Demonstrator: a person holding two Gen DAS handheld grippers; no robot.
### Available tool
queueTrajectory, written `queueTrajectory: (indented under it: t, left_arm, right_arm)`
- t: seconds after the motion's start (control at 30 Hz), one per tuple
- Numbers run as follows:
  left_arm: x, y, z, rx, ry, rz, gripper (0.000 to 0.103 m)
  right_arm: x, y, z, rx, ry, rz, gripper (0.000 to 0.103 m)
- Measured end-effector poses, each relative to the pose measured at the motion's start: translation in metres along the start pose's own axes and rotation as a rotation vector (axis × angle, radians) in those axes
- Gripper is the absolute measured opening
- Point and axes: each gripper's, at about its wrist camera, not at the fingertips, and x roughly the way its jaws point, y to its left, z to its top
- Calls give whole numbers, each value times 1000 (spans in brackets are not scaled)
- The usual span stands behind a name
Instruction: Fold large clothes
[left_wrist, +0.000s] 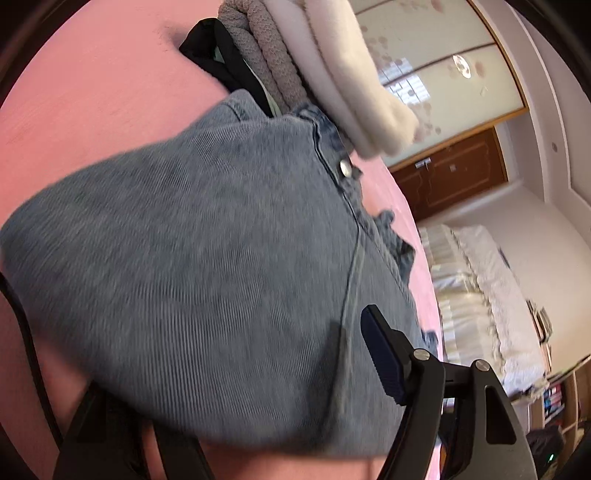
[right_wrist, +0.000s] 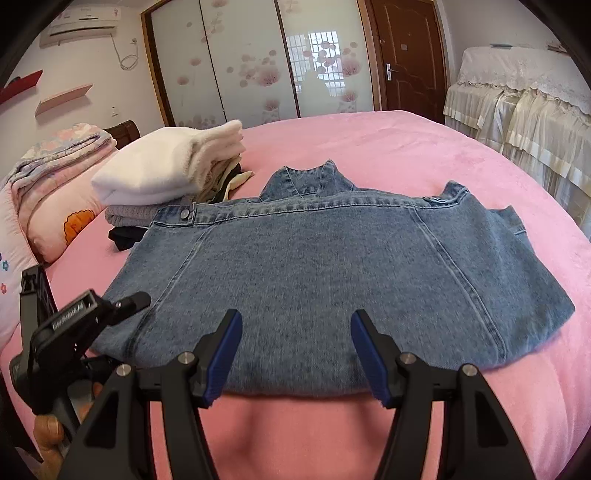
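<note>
The jacket (right_wrist: 314, 280) is found folded on the bed (right_wrist: 424, 155) (stack (right_wrist: 166, 170) at 10 o'clock); right tool (right_wrist: 295, 354) is held open, left tool (left_wrist: 236, 369) undeterminable.

Bed: pink bedspread (right_wrist: 388, 147) fills the lower and middle frame.
Wardrobe: frosted sliding doors (right_wrist: 251, 62) with pink flower prints, wood-framed, top centre.
Door: dark brown wooden door (right_wrist: 410, 55) with a metal handle, upper right of centre.
Air conditioner: white wall unit (right_wrist: 79, 27), upper left, a cable looping below it.
Shelves: slanted wall shelves (right_wrist: 62, 98) on the left wall.
Right side: furniture under a cream lace cover (right_wrist: 517, 99).
Walls: pale, evenly lit.
Bedding: folded floral quilt (right_wrist: 55, 155) and pillows at far left.
</note>
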Motion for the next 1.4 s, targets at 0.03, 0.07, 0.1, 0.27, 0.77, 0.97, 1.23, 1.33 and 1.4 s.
queueTrajectory:
  t: [0.03,0.07,0.1,0.27,0.77,0.97,1.23,1.33,1.4]
  left_arm:
    - [3,0,4,-11,-11,2,70]
    - [5,-1,7,-24,-23,3,70]
    - [6,-1,9,-37,-30,5,70]
    - [-3,6,9,-87,-75,55,37]
    - [-54,-121,-30,390,-332,178,16]
    - [-53,-217,-71,668,-358,149,16]
    - [27,-315,-171,886,-202,2,16]
    - [81,-321,-221,1003,-37,34,17]
    - [119,-311,-253,1086,99,126,19]
  right_arm:
    - [3,0,1,-1,1,-3,61]
    - [8,0,3,-4,4,-9,61]
    - [12,1,6,-10,7,-19,61]
    - [27,6,17,-78,0,-80,49]
    - [74,-20,7,-63,148,1,15]
    - [60,-50,13,65,199,140,15]
    - [-25,-182,3,250,100,-47,15]
    - [-46,-233,-16,318,105,-142,15]
    - [-54,-259,-31,352,120,-194,15]
